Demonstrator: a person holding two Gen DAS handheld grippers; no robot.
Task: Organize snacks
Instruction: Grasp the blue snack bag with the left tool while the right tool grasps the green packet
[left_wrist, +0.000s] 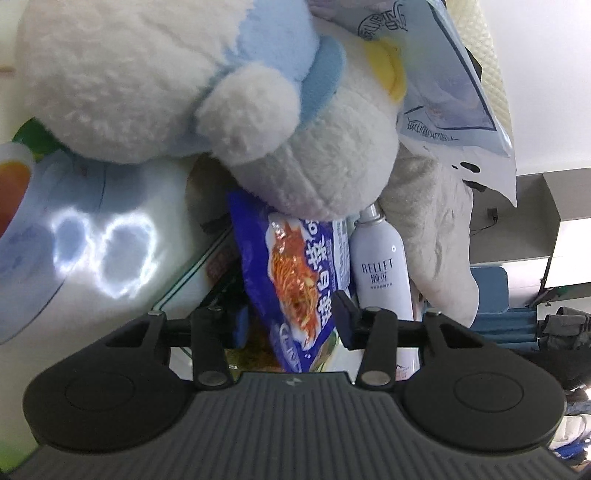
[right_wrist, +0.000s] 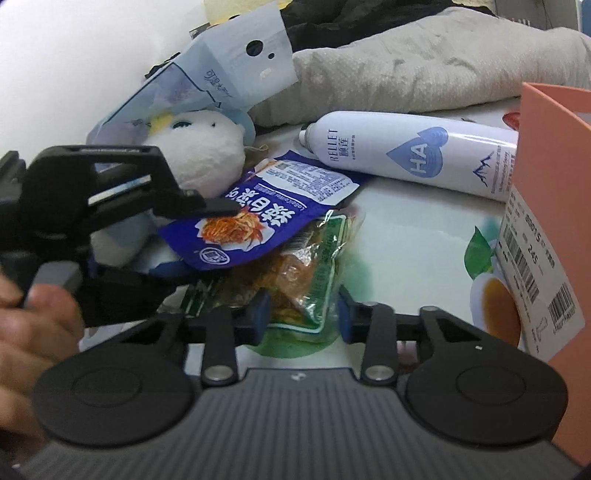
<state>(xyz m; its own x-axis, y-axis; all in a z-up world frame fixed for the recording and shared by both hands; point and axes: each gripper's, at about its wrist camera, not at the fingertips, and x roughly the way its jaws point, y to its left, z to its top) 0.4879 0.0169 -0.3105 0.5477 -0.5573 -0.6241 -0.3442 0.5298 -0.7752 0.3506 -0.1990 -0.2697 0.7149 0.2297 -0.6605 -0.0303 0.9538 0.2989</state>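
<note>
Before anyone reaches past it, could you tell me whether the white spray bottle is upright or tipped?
Tipped: the white spray bottle lies on its side on the table.

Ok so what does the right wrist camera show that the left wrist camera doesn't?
Only the right wrist view shows the orange box with its barcode label, the green snack packet between the right tool fingers, and the left tool around the blue packet. Only the left wrist view shows blue shelving at far right. Both show the blue packet, the white spray bottle and the plush toy.
</note>
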